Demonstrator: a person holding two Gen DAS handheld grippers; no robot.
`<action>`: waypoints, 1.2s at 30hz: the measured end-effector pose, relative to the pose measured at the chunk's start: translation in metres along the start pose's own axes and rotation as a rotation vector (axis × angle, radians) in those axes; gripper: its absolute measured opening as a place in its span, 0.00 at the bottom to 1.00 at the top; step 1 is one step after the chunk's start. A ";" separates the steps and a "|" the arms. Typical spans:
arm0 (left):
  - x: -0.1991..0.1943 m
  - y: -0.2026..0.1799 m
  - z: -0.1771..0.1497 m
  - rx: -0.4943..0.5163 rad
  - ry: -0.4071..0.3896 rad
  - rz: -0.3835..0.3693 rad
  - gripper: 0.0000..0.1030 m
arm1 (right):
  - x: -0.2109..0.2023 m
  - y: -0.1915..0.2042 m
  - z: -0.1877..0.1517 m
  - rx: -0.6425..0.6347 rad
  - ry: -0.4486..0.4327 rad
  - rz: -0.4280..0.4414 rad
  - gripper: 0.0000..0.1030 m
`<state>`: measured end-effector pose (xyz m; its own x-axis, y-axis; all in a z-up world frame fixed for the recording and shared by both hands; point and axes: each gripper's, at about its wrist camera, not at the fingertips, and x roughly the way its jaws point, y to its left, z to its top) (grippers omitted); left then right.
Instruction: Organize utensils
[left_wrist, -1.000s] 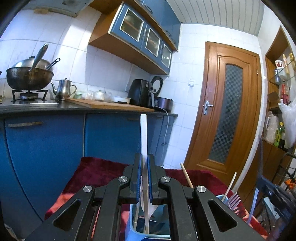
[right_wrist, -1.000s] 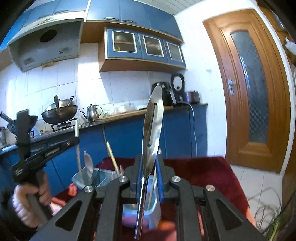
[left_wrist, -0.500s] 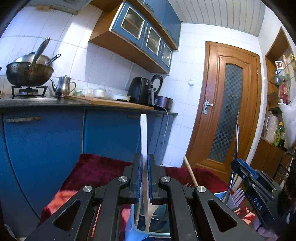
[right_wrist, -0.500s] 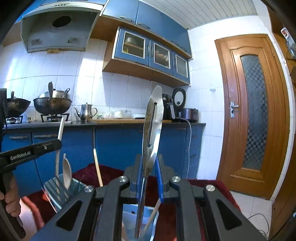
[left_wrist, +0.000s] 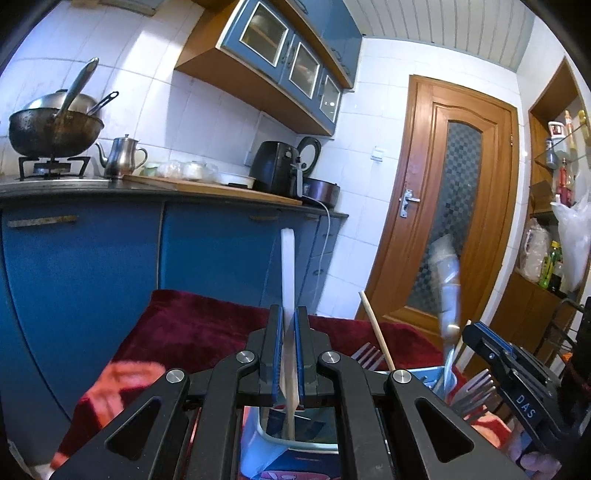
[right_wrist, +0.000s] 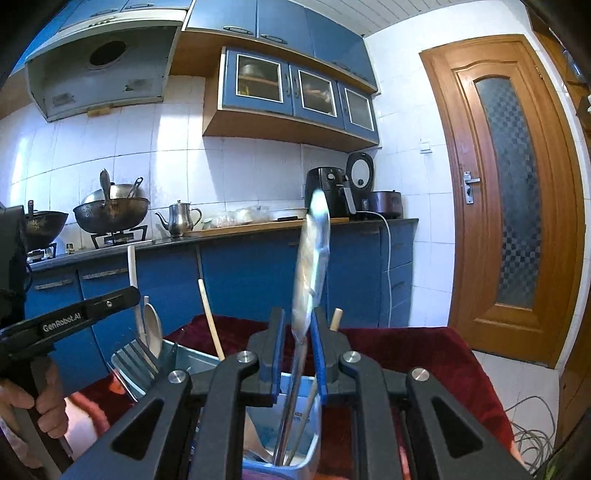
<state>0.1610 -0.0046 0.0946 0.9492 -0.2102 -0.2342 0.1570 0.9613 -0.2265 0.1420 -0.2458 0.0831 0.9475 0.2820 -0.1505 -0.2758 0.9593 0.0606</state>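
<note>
Right claw (right_wrist: 295, 354) loosened, one steel spatula (right_wrist: 312, 266) dropping, left claw (left_wrist: 288, 354) pinching one white spatula (left_wrist: 288, 273)

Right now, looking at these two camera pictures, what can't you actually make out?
- Metal utensil: motion-blurred in both views, so its type is unclear.
- White utensil: its lower end, in the left wrist view, is hidden by the left gripper.
- Holder contents: in the right wrist view, blocked by the right gripper.
</note>
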 end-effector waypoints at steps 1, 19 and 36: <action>0.000 -0.001 0.000 0.003 0.001 -0.001 0.06 | -0.001 0.000 -0.001 -0.006 -0.002 -0.004 0.16; -0.008 -0.003 0.002 -0.007 0.051 -0.018 0.08 | -0.021 -0.004 0.003 0.047 0.022 0.032 0.15; -0.054 -0.010 0.005 0.012 0.096 -0.002 0.18 | -0.039 -0.043 0.004 0.171 0.121 0.005 0.30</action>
<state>0.1094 -0.0016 0.1146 0.9185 -0.2280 -0.3229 0.1630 0.9627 -0.2160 0.1173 -0.2981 0.0903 0.9170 0.2969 -0.2664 -0.2396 0.9439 0.2272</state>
